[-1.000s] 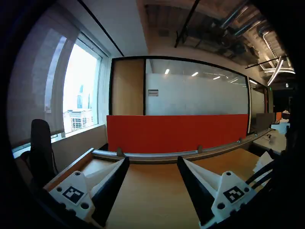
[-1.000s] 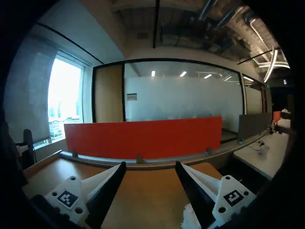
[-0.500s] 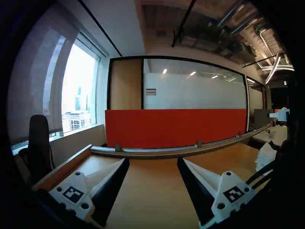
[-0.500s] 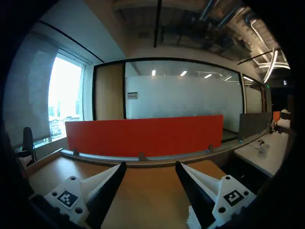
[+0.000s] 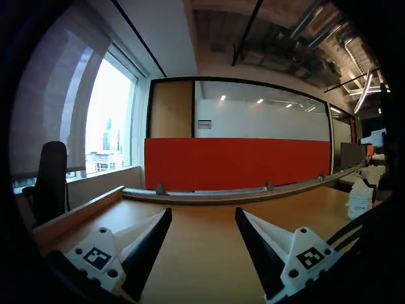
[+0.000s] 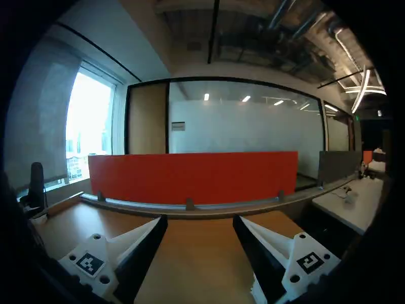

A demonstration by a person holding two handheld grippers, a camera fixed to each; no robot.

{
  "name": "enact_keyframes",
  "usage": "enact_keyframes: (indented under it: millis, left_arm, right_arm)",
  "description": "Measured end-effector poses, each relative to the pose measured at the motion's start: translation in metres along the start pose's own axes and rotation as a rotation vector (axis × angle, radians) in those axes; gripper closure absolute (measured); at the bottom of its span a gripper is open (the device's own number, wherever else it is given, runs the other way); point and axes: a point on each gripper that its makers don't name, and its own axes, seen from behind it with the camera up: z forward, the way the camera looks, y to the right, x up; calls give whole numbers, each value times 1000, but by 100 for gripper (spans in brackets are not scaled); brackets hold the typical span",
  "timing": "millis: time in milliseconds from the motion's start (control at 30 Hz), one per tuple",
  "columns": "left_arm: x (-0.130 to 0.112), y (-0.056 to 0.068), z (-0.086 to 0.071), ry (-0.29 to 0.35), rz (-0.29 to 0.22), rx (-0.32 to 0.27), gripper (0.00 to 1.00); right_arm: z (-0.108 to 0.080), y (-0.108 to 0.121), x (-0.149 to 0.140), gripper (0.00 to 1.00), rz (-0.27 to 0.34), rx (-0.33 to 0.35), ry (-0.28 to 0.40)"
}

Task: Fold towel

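tipped slightly downward since before, left hand-held gripper (image 5: pixel 202 211) hangs over the table (image 5: pixel 202 266), spread and empty. right hand-held gripper (image 6: pixel 199 218) is spread and empty too. white towel (image 5: pixel 360 195) lies by the table's right edge.

An open-plan office. An orange desk divider (image 5: pixel 237 163) backs a long wooden desk (image 5: pixel 202 243). Behind the divider is a glass-walled room (image 5: pixel 263 119), left of it an office chair (image 5: pixel 50 177)

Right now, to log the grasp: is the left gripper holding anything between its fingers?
No, the left gripper stands open, with only the bare wooden desk showing in the gap.
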Motion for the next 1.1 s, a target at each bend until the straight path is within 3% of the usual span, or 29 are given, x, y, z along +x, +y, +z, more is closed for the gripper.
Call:
enact_keyframes:
  millis: [200,467,900,1100]
  left_arm:
    - [-25,-8,-1,11,-15,17,7]
    - [-52,-10,-3,22,-24,24,8]
    - [-77,-13,-2,26,-29,42,8]
    - [-84,-10,-2,19,-1,44,7]
  right_arm:
    - [5,-7,-15,0,-20,8,6]
    - [5,-15,-27,0,-35,29,16]
    - [1,-2,-31,0,-47,19,41]
    - [0,3,-25,0,-53,12,47]
